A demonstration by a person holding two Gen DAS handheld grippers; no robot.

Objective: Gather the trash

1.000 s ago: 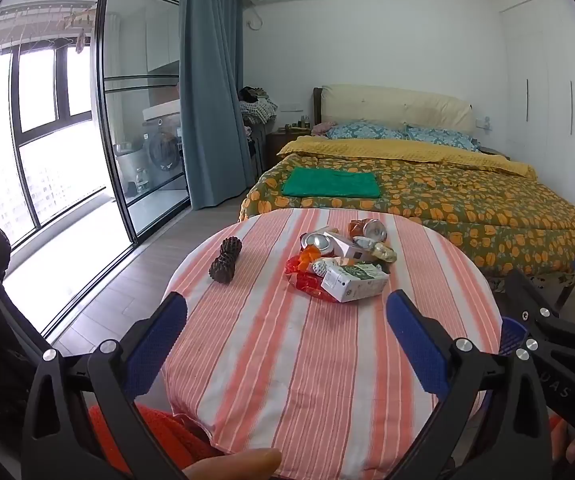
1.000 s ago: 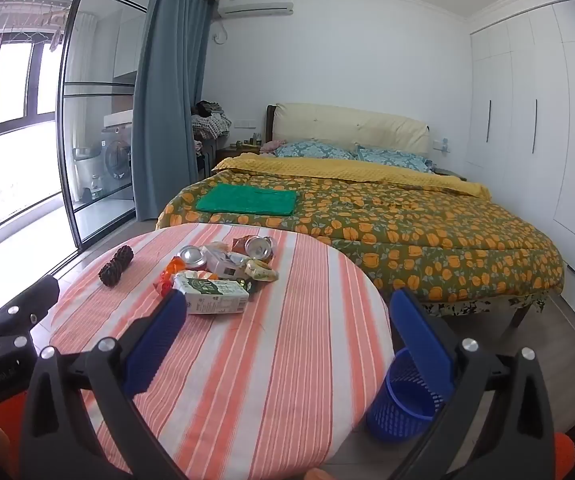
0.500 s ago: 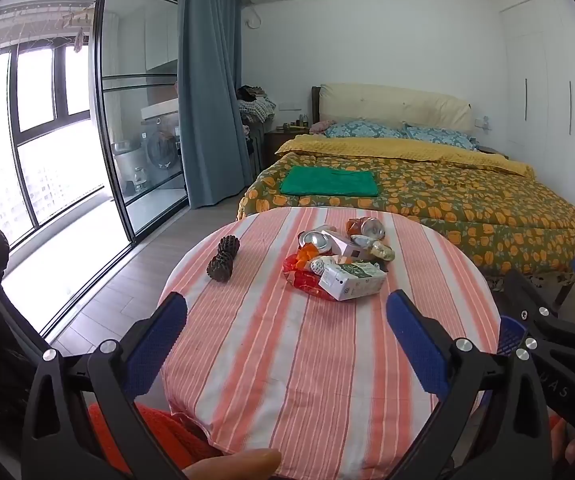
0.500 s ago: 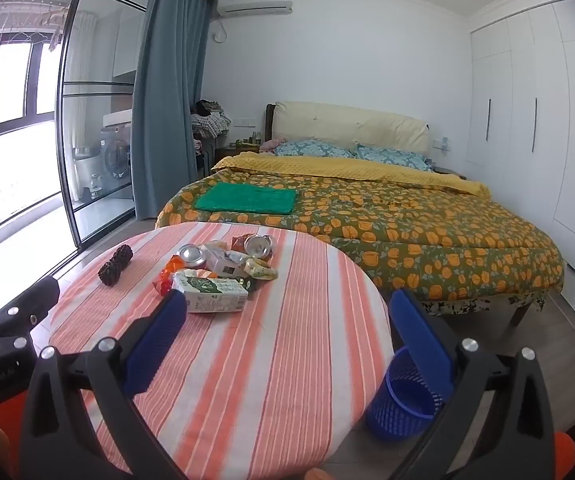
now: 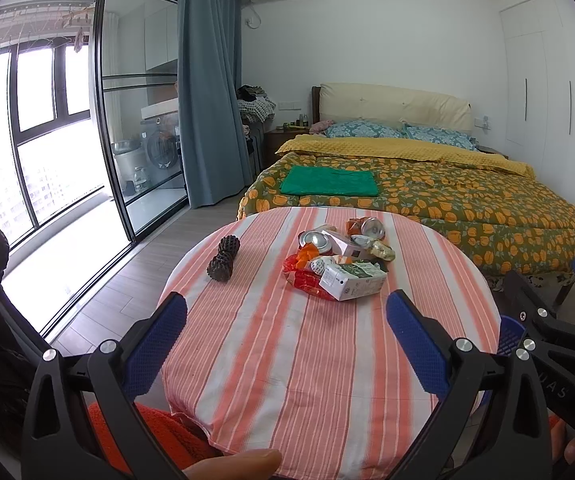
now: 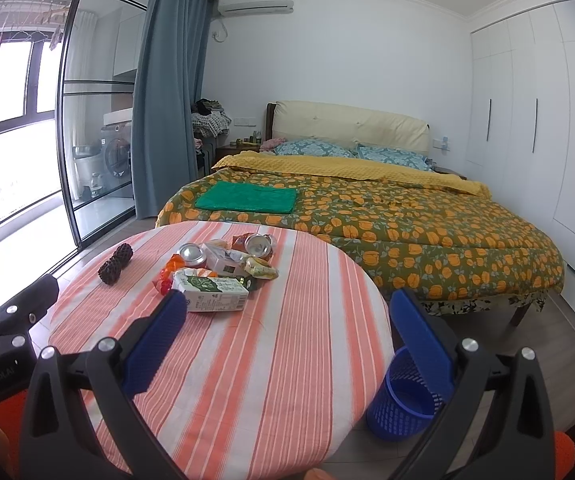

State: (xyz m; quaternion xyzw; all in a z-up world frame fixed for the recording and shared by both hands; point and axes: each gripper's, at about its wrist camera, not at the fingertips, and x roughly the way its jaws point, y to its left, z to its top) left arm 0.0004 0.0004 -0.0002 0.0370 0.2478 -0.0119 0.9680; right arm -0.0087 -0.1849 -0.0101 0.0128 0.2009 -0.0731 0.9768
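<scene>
A heap of trash [image 5: 341, 258] [image 6: 219, 266] lies on the far half of the round striped table [image 5: 307, 360] [image 6: 255, 360]: a white-and-green carton [image 5: 353, 280] [image 6: 211, 294], two cans lying on their sides [image 5: 314, 239] [image 6: 192, 253], red and orange wrappers and a small box. A dark ridged roller [image 5: 223, 258] [image 6: 115, 263] lies apart to the left. My left gripper [image 5: 285, 334] and my right gripper [image 6: 287, 336] hover open over the near table edge, nothing between their fingers. A blue mesh bin [image 6: 405, 392] stands on the floor right of the table.
A bed [image 5: 427, 196] [image 6: 387, 216] with an orange-flowered cover and a folded green cloth [image 5: 329, 181] stands behind the table. Glass sliding doors [image 5: 127, 140] and a blue curtain [image 5: 207, 92] are on the left, white wardrobes [image 6: 547, 120] on the right. A person's thumb [image 5: 235, 462] shows at the bottom.
Both grippers have drifted very slightly; the table and trash sit a touch higher and nearer in the views. Nothing was taken hold of or moved.
</scene>
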